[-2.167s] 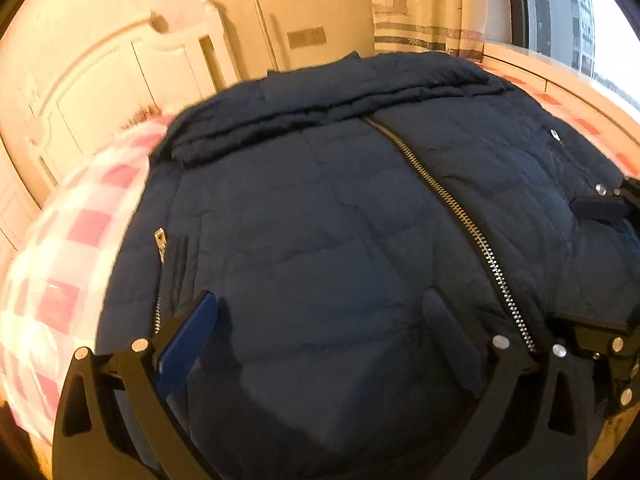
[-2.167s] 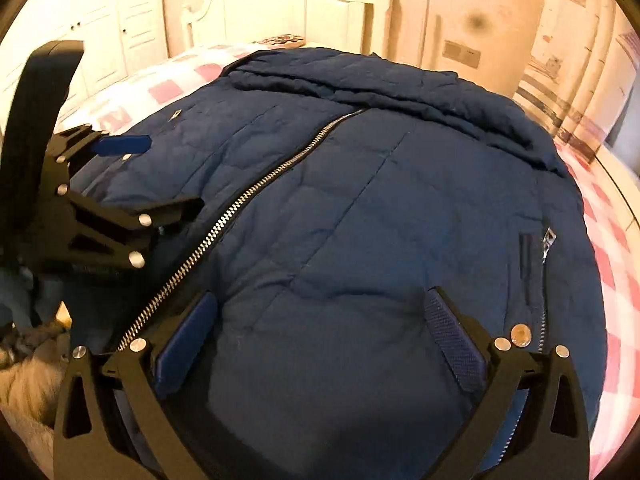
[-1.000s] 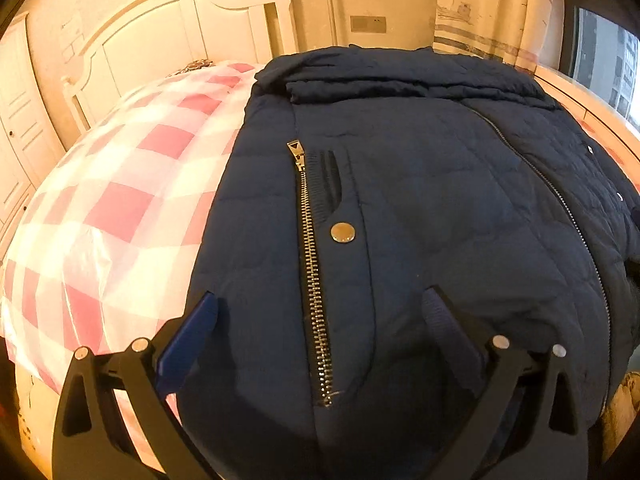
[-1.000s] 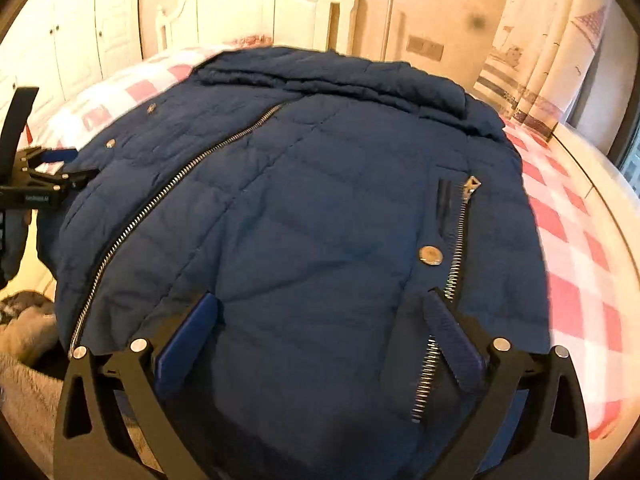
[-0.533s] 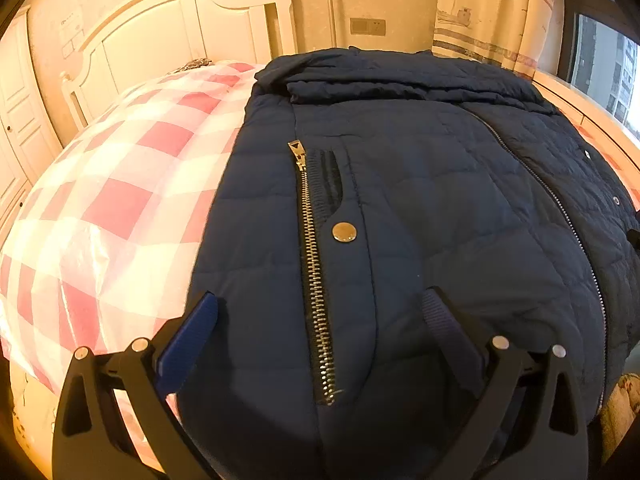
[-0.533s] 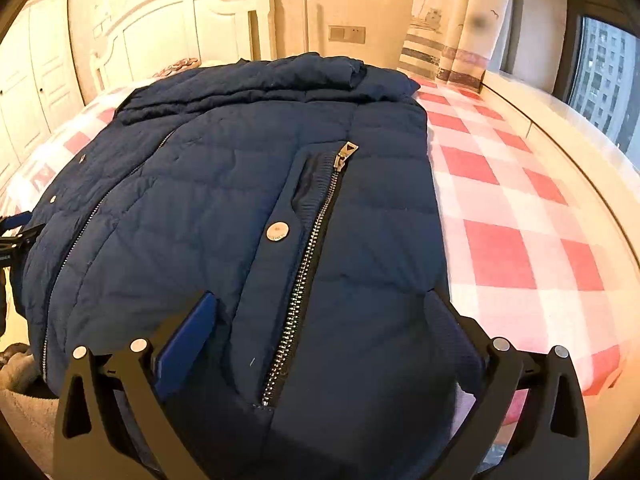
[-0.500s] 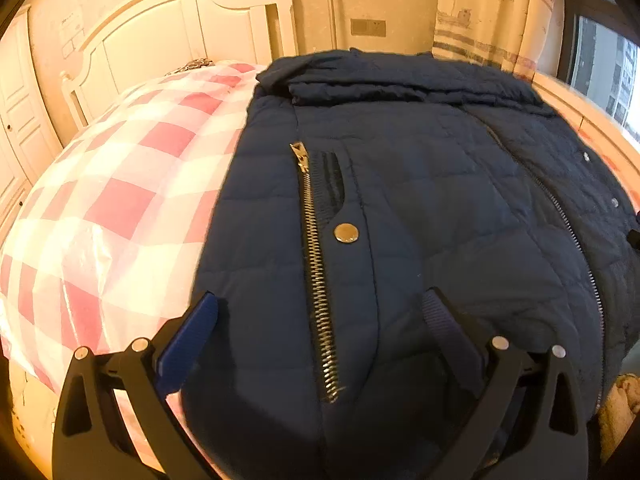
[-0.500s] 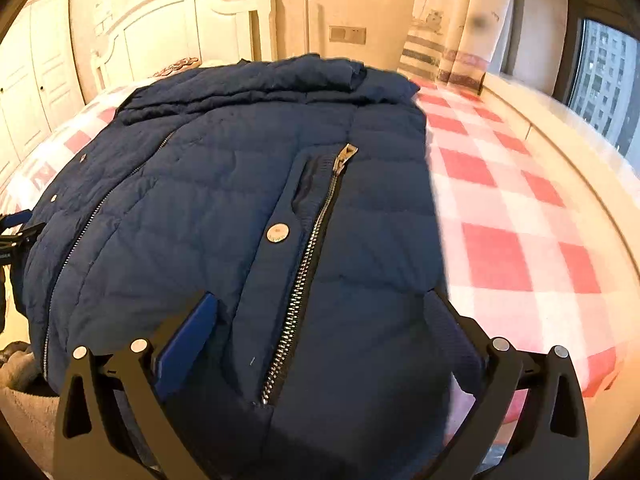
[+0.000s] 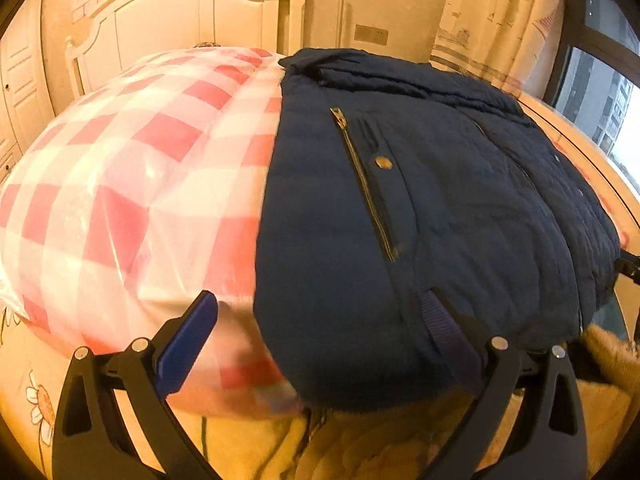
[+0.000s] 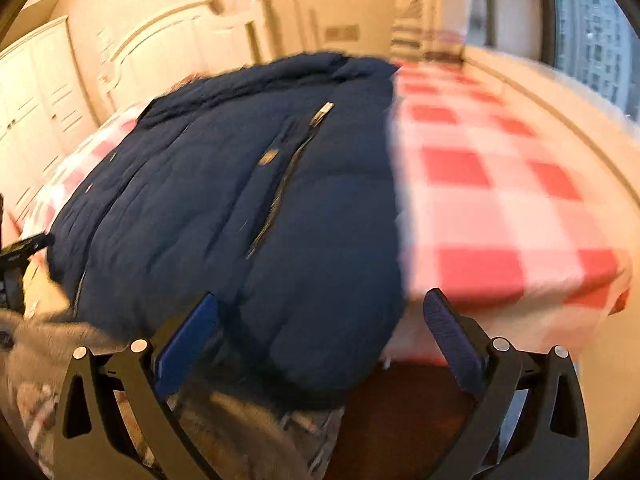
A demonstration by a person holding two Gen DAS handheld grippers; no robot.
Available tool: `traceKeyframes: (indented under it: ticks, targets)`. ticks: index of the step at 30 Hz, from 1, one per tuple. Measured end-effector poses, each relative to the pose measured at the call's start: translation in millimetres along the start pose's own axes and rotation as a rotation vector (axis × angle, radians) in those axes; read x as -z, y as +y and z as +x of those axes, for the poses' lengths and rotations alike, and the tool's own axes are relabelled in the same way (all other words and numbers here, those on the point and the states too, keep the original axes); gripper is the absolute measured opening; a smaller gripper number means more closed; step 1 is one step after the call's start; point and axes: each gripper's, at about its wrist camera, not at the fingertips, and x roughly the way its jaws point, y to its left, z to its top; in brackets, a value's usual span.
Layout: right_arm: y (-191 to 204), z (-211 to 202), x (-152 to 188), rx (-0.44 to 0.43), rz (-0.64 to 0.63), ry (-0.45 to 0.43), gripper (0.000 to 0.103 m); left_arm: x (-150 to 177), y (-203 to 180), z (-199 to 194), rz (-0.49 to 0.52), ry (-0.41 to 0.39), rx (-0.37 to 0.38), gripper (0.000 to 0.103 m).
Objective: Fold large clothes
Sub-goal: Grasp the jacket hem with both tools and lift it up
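Observation:
A dark navy quilted jacket (image 9: 440,208) lies flat on the bed, front up, its hem hanging over the near edge. A pocket zipper (image 9: 364,184) and a brass snap (image 9: 384,163) show on its left side. My left gripper (image 9: 316,332) is open and empty, at the jacket's lower left corner, straddling its side edge. In the right wrist view the jacket (image 10: 240,200) fills the left half. My right gripper (image 10: 316,332) is open and empty at the jacket's lower right corner. That view is blurred.
The bed has a red and white checked cover (image 9: 132,184) under clear plastic, also in the right wrist view (image 10: 500,184). A white headboard (image 9: 180,16) stands at the far end. Curtains (image 9: 496,20) and a window (image 10: 592,36) are on the right. Grey fabric (image 10: 36,344) lies below the bed edge.
Both grippers have moved outward and back toward the foot of the bed. The left view now shows more checked cover on the left; the right view shows more on the right.

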Motion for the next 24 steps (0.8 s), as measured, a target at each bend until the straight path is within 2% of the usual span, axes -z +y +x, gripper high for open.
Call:
traceKeyframes:
  ticks: [3,8,9,10,11,12,13,14,15,16,18,20,21,23,24]
  targets:
    - [-3.5,9.5,10.3,-0.047,0.033,0.015,0.098,8.0,-1.5,3.0,0.005,0.005,0.021,0.101]
    - [-16.9,23.9,18.2,-0.133,0.126,0.006,0.097,11.4,7.4,25.2,-0.084,0.051,0.106,0.101]
    - [-15.3,23.7,19.7,-0.152,0.124,-0.002,0.089,12.0,8.8,25.3,-0.093,0.049,0.126,0.099]
    - [-13.5,22.6,20.8,-0.162,0.118,-0.017,0.079,12.9,8.6,24.5,-0.091,0.045,0.147,0.089]
    - [-11.0,21.3,21.3,-0.156,0.111,-0.025,0.074,14.2,7.7,22.9,-0.084,0.040,0.182,0.080]
    - [-10.4,18.6,22.7,-0.156,0.099,-0.031,0.058,15.7,4.8,17.8,-0.066,0.026,0.193,0.067]
    - [-9.7,14.8,23.9,-0.167,0.093,-0.034,0.049,17.3,1.9,13.5,-0.042,0.018,0.180,0.055]
    - [-6.7,7.0,24.6,-0.181,0.080,-0.039,0.044,18.7,-2.1,9.3,-0.019,0.013,0.164,0.048]
    - [-2.8,0.4,24.1,-0.184,0.066,-0.042,0.038,20.1,-5.7,1.1,-0.001,-0.003,0.158,0.034]
    - [2.1,-8.4,23.7,-0.186,0.047,-0.051,0.037,19.9,-7.9,-6.8,0.007,-0.018,0.154,0.029]
    - [4.8,-25.3,19.7,-0.198,0.041,-0.096,0.037,15.9,-9.8,-19.6,0.011,-0.057,0.154,0.028]
    - [1.9,-30.2,13.2,-0.211,0.065,-0.125,0.038,8.8,-7.3,-28.1,-0.016,-0.087,0.188,0.028]
    - [0.1,-27.7,9.6,-0.194,0.078,-0.130,0.038,5.8,-5.2,-29.0,-0.029,-0.096,0.200,0.031]
    - [-0.7,-16.2,5.9,-0.151,0.091,-0.104,0.043,1.0,-3.3,-22.2,-0.043,-0.081,0.200,0.050]
    - [-0.2,-9.9,5.3,-0.144,0.099,-0.093,0.051,-0.6,-3.4,-17.5,-0.044,-0.065,0.196,0.065]
